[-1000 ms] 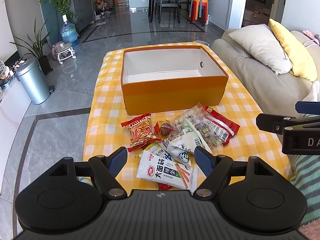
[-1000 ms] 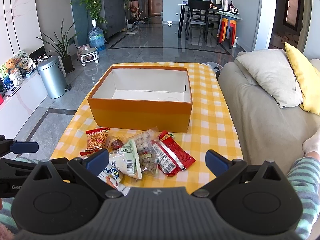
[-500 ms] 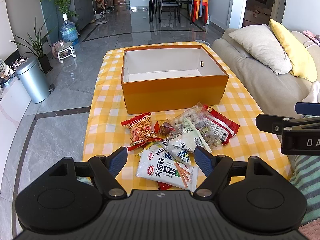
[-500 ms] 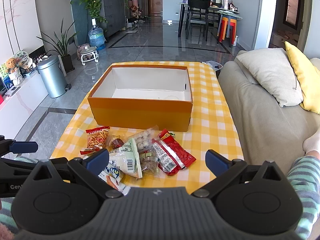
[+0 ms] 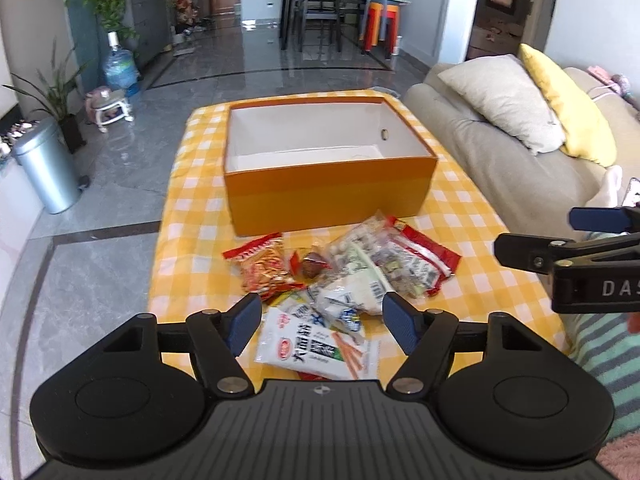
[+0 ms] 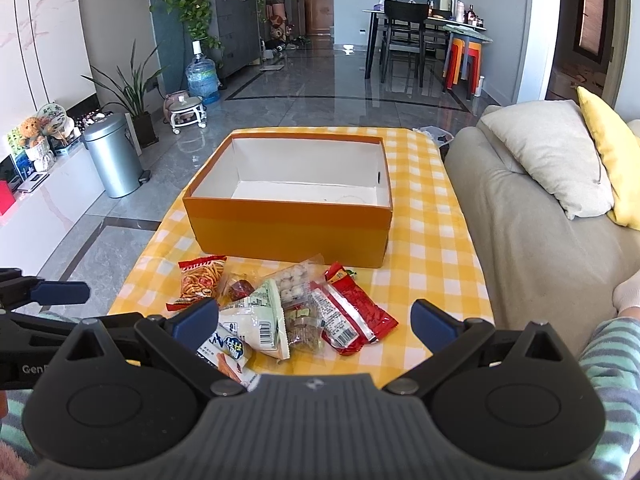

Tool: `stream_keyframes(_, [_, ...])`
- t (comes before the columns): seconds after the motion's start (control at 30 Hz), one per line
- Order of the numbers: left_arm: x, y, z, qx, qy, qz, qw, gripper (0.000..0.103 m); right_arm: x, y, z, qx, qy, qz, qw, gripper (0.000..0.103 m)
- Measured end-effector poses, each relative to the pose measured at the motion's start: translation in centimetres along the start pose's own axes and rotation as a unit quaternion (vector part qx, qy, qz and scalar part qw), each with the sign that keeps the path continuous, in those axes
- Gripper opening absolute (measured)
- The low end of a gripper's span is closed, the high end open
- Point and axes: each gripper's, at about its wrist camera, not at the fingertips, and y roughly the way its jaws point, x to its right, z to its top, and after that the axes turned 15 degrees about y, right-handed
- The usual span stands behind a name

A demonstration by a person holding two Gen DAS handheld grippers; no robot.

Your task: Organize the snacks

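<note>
Snack packets in crinkled plastic (image 5: 340,276) lie heaped on the yellow-and-white checked tablecloth (image 5: 460,208), just in front of the orange cardboard box with white inside (image 5: 328,192). They overlap, so lower packets are partly hidden, and a white one is cut off behind the left gripper (image 5: 322,322). The box holds nothing. The left gripper's jaws are closing above the heap, pressing nothing; the right gripper (image 6: 316,322) is spread wide, empty.

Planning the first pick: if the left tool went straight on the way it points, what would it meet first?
Probably the white snack packet nearest it in the pile; depth is unclear. The left tool has jaws closing, nothing gripped.
</note>
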Motion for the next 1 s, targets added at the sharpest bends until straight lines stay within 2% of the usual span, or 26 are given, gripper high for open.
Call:
stream_keyframes(0.03, [-0.1,0.2,0.0,-0.001,-0.006,-0.011,0.9999,0.080,0.1,0.2,0.0,-0.003,0.003,0.001,1.000,0.098])
stream_keyframes(0.07, [-0.3,0.4,0.0,0.000,-0.012,-0.025,0.9996,0.073,0.3,0.3,0.0,-0.003,0.005,0.002,1.000,0.098])
stream_keyframes(0.1, [-0.5,0.6,-0.1,0.003,-0.017,-0.039,0.9991,0.064,0.6,0.5,0.0,-0.005,0.008,0.003,1.000,0.094])
stream_keyframes(0.17, [-0.6,1.2,-0.2,0.003,-0.021,-0.054,0.9983,0.053,0.9,1.1,-0.1,-0.014,0.008,0.003,1.000,0.084])
stream_keyframes(0.2, [-0.7,1.5,-0.2,0.001,-0.022,-0.057,0.9981,0.050,1.0,1.5,-0.2,-0.018,0.008,0.003,1.000,0.079])
stream_keyframes(0.27, [-0.7,2.3,-0.4,-0.006,-0.024,-0.063,0.9977,0.048,1.2,1.9,-0.3,-0.022,0.011,0.004,1.000,0.073])
stream_keyframes(0.33, [-0.8,3.1,-0.4,-0.014,-0.026,-0.066,0.9974,0.048,1.3,2.6,-0.6,-0.028,0.010,0.012,0.999,0.066])
stream_keyframes(0.47, [-1.4,4.2,-0.8,-0.037,-0.041,-0.060,0.9967,0.048,1.4,4.2,-1.1,-0.039,0.022,0.017,0.999,0.066])
stream_keyframes(0.5, [-1.7,4.5,-1.0,-0.044,-0.047,-0.059,0.9962,0.051,1.5,4.6,-1.1,-0.043,0.024,0.018,0.999,0.066])
stream_keyframes(0.53, [-2.0,4.8,-1.2,-0.049,-0.054,-0.056,0.9958,0.055,1.4,5.0,-1.2,-0.047,0.023,0.022,0.998,0.067])
stream_keyframes(0.6, [-2.7,5.4,-1.4,-0.056,-0.065,-0.052,0.9949,0.080,1.1,6.0,-1.4,-0.052,0.020,0.028,0.998,0.070])
stream_keyframes(0.67, [-3.3,6.1,-1.5,-0.061,-0.075,-0.050,0.9940,0.080,0.8,6.8,-1.4,-0.058,0.013,0.040,0.997,0.071])
stream_keyframes(0.73, [-4.0,7.0,-1.7,-0.077,-0.088,-0.052,0.9917,0.080,0.2,7.9,-1.5,-0.067,0.002,0.051,0.996,0.077])
stream_keyframes(0.8, [-4.5,8.1,-1.8,-0.091,-0.104,-0.058,0.9887,0.080,-0.4,8.9,-1.6,-0.068,-0.016,0.053,0.996,0.077])
stream_keyframes(1.0, [-6.4,10.8,-3.2,-0.142,-0.181,-0.051,0.9718,0.079,-2.2,13.3,-2.3,-0.088,-0.086,0.044,0.991,0.076])
